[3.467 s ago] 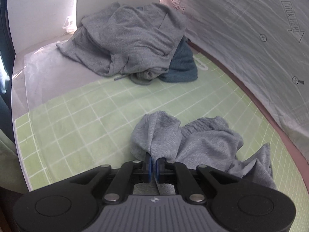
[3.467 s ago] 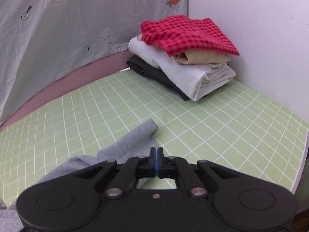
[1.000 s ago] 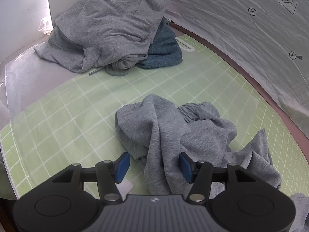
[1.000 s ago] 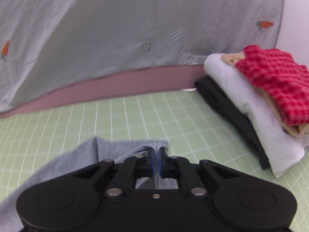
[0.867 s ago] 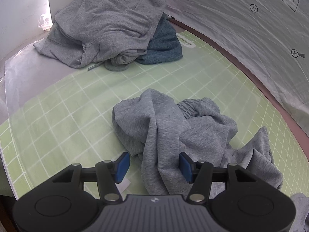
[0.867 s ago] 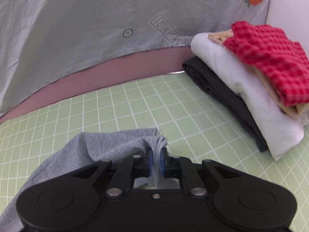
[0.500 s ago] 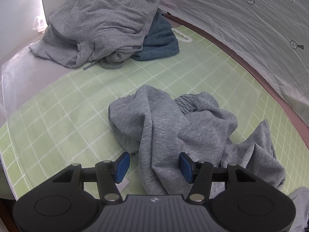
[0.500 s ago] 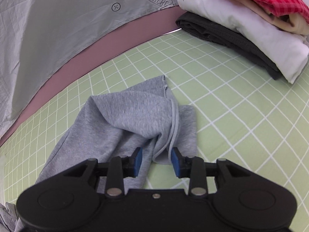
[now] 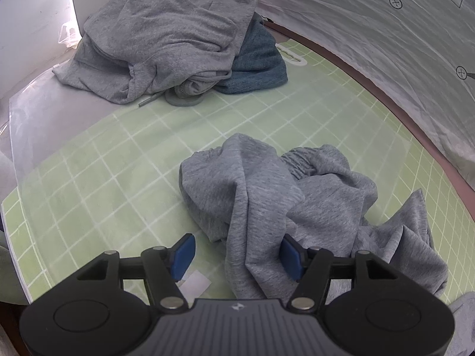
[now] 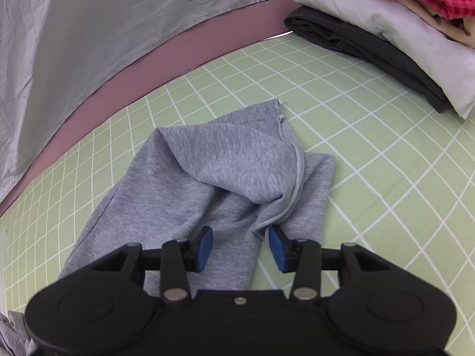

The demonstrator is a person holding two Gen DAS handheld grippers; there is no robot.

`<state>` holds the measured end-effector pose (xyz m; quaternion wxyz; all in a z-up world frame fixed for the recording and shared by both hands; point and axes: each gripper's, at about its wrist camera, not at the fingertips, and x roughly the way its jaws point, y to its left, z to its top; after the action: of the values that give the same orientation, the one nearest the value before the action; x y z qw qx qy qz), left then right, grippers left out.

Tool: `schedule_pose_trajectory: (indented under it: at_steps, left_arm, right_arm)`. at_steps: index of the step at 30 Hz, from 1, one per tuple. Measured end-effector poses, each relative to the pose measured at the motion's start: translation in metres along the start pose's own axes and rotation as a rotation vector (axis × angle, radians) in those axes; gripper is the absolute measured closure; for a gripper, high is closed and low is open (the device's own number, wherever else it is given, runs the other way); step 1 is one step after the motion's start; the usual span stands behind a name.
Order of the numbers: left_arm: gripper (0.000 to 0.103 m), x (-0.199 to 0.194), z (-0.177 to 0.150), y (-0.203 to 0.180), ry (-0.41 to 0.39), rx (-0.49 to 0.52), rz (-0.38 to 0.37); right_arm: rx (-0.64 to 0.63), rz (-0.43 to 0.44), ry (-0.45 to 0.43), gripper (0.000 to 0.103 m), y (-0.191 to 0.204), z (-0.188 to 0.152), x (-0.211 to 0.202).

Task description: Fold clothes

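While your left gripper (image 9: 236, 255) hovers with its blue pads spread, having just opened wider, a fold of the crumpled grey sweatpants (image 9: 285, 201) lies loose between them on the green grid mat (image 9: 98, 178). Your right gripper (image 10: 239, 244) has also just been opening; its pads stand apart over a flattened pant leg, not pressing it. Farther off sit a heap of grey and teal clothes (image 9: 166, 38) and a folded stack (image 10: 386, 20) topped by red check.
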<state>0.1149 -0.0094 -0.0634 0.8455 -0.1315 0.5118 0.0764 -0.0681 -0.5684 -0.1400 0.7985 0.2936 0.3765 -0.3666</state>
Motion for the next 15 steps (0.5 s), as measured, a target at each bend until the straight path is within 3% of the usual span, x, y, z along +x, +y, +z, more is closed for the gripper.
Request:
schedule_pose_trajectory:
  at_steps: [1,3,5,10,15]
  left_arm:
    - [0.04,0.0,0.001,0.002,0.001,-0.009,-0.006]
    - [0.04,-0.001,0.002,0.005,0.002,-0.024,-0.011]
    - [0.038,-0.001,0.003,0.007,0.001,-0.038,-0.012]
    - [0.037,-0.004,0.003,0.016,-0.005,-0.056,-0.014]
    - [0.028,-0.003,0.005,0.026,0.008,-0.083,-0.031]
  right_arm:
    - [-0.026,-0.008,0.003,0.065,0.003,0.0,0.0]
    - [-0.071,-0.012,0.008,0.09,0.006,-0.002,0.0]
    - [-0.113,-0.034,0.007,0.1,0.006,-0.004,-0.001]
    - [-0.103,-0.08,-0.015,0.101,-0.016,-0.011,-0.021]
    - [-0.033,-0.135,-0.039,0.101,-0.048,-0.021,-0.051]
